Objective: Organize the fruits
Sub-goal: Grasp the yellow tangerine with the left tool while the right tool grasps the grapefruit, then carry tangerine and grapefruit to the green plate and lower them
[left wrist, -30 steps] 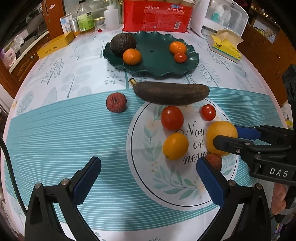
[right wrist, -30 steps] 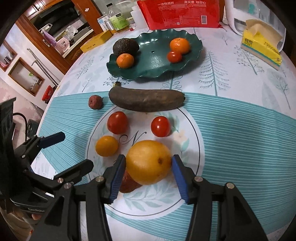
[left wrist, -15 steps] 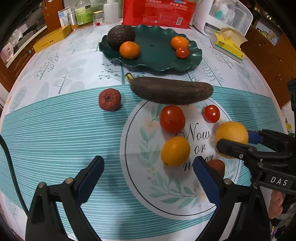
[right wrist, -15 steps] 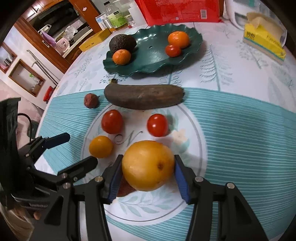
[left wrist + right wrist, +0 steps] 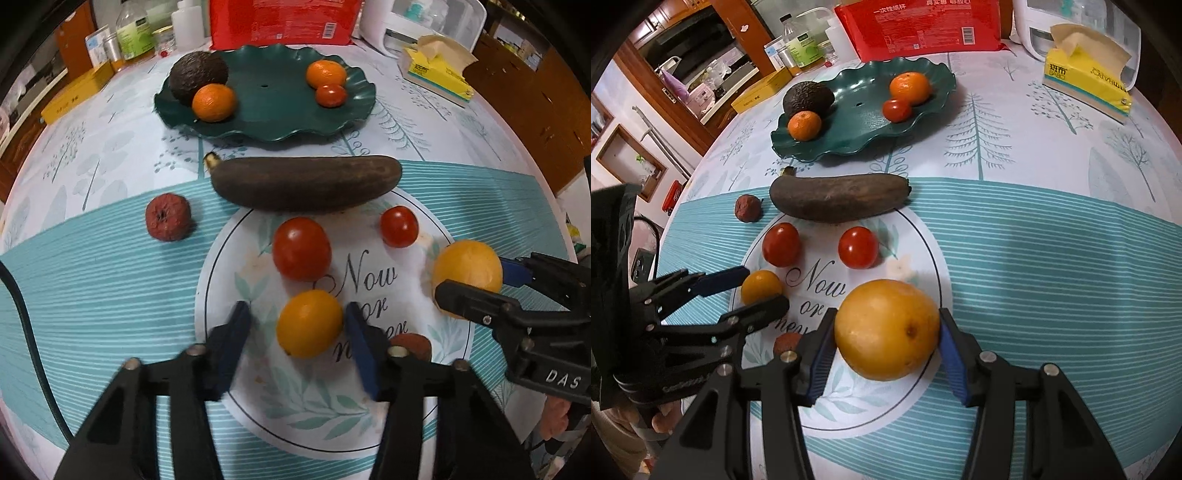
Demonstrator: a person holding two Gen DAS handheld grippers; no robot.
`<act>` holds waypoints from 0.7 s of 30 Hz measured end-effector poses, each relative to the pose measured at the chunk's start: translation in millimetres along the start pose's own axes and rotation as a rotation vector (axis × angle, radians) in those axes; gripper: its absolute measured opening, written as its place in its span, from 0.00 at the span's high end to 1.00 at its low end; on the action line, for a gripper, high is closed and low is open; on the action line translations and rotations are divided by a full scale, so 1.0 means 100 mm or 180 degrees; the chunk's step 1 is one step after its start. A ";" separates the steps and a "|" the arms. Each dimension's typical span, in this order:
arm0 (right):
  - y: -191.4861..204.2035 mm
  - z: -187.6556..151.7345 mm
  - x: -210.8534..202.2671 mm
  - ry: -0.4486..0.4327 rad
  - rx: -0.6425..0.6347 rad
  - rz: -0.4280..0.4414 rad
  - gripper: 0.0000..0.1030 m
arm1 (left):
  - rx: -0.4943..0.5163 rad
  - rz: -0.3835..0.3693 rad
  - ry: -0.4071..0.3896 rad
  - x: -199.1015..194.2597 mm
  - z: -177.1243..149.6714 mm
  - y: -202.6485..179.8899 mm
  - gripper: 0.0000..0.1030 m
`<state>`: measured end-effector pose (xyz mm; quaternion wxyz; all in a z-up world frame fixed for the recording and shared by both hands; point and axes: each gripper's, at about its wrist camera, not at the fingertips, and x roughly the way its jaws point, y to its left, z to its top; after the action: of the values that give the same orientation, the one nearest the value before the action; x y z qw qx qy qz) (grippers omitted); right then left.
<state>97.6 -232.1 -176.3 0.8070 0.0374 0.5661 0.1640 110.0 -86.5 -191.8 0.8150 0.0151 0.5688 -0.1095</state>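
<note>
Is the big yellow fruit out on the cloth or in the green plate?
Out: big yellow fruit sits gripped in the right tool, short of the green plate.

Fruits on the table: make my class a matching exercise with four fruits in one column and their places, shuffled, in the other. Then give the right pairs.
Fruits
1. avocado
2. blackened banana
3. wrinkled red fruit
4. large yellow fruit

Places
A. clamped between the pads of the right gripper
B. on the green plate
C. on the tablecloth, just in front of the green plate
D. alone on the teal stripes, left of the blackened banana

Pairs: 1-B, 2-C, 3-D, 4-A
</note>
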 end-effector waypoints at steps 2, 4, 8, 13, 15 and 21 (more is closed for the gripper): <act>0.01 -0.02 -0.01 -0.0003 -0.0018 -0.0004 0.49 | 0.0033 0.0018 -0.0002 0.00 0.01 -0.03 0.69; 0.02 -0.02 -0.01 -0.0010 -0.0031 -0.0004 0.49 | 0.0036 0.0034 -0.0006 0.01 0.00 -0.04 0.70; 0.05 -0.04 -0.01 -0.0012 -0.0072 -0.0001 0.49 | -0.0046 -0.0036 0.0026 -0.02 -0.03 -0.03 0.70; 0.14 -0.04 -0.02 0.0003 -0.0177 0.0029 0.50 | -0.0155 -0.0108 0.0053 -0.18 -0.09 0.02 0.71; 0.18 -0.03 -0.04 -0.0001 -0.0209 0.0055 0.50 | -0.0173 -0.0143 0.0025 -0.27 -0.06 0.04 0.71; 0.38 0.23 -0.24 -0.0099 -0.0376 0.0166 0.50 | -0.0048 -0.0167 -0.0206 -0.75 0.38 0.08 0.71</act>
<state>103.5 -200.9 -136.8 0.8120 0.0070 0.5416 0.2176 122.2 -72.6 -108.8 0.8299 -0.0095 0.5431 -0.1270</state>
